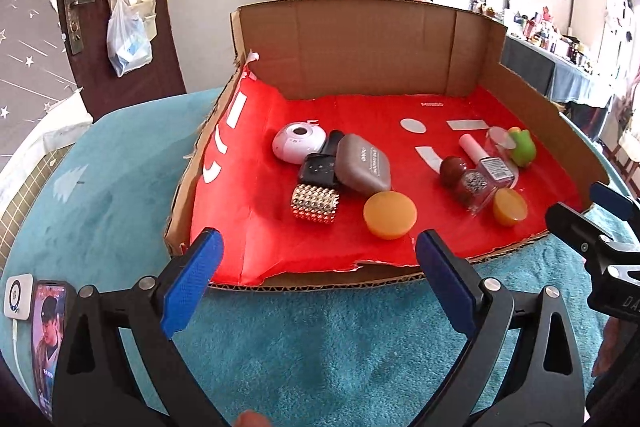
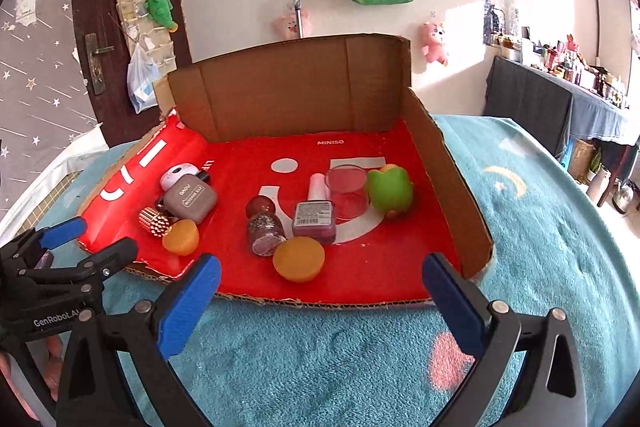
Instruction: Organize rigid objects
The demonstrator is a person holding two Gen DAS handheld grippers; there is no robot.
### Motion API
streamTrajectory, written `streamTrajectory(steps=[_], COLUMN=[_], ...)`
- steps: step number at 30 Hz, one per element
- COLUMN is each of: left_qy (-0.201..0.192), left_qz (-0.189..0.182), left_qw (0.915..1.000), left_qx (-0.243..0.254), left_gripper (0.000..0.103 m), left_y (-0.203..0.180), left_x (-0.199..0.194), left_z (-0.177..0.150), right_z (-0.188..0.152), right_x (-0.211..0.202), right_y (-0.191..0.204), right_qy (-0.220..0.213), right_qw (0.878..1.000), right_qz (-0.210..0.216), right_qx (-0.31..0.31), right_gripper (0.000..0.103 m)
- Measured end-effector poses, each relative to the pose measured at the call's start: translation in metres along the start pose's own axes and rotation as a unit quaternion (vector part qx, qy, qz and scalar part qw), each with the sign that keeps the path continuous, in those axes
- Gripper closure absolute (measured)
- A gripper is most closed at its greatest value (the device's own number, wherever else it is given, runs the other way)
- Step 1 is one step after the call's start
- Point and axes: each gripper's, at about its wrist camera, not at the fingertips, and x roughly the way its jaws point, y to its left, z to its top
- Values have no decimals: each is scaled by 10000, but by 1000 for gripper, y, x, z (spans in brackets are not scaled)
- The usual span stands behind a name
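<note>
Tray: the cardboard tray (image 1: pixel 360 39) lies on a teal blanket (image 1: pixel 320 339), its near side cut away, which gives both grippers level access to the red liner (image 1: pixel 280 247) without reaching over a wall
Left cluster: a white round gadget (image 1: pixel 298 142), a grey pouch (image 1: pixel 363 167), a black case (image 1: pixel 319 174) and a studded gold block (image 1: pixel 316 203) lie touching one another on the left half, with an orange disc (image 1: pixel 390 215) just in front; the heap looks like a deliberate sorting pile
Right cluster: two nail polish bottles (image 2: pixel 316 211), a clear cup (image 2: pixel 347 191), a green toy (image 2: pixel 390 191) and a second orange disc (image 2: pixel 298 259) sit close together on the right half (the cup appears to lie on its side)
Left gripper: the left gripper (image 1: pixel 320 283) has its jaws spread wide with nothing between them, hanging over the tray's front edge facing the left cluster
Right gripper: the right gripper (image 2: pixel 322 301) is likewise wide apart and empty, aimed at the right cluster
Likely reason: each gripper seems to serve its own half, and both look ready for a new pick
</note>
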Motion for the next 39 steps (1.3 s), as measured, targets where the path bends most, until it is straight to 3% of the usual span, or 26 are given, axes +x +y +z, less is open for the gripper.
streamTrajectory(steps=[10, 19, 39], left_qy=[-102, -99, -58], left_qz=[218, 190, 30], left_qw=[9997, 9998, 9999], left_qx=[-17, -47, -144], left_gripper=[0, 0, 0], left_y=[2, 3, 8], left_x=[4, 5, -5], left_z=[-7, -7, -6], right_z=[-6, -7, -7], right_x=[7, 9, 1], right_y=[2, 5, 5], right_qy=[-19, 53, 10], right_qw=[9995, 9989, 9991], right_qz=[-297, -449, -393], right_qx=[-70, -144, -159], right_gripper=[0, 0, 0])
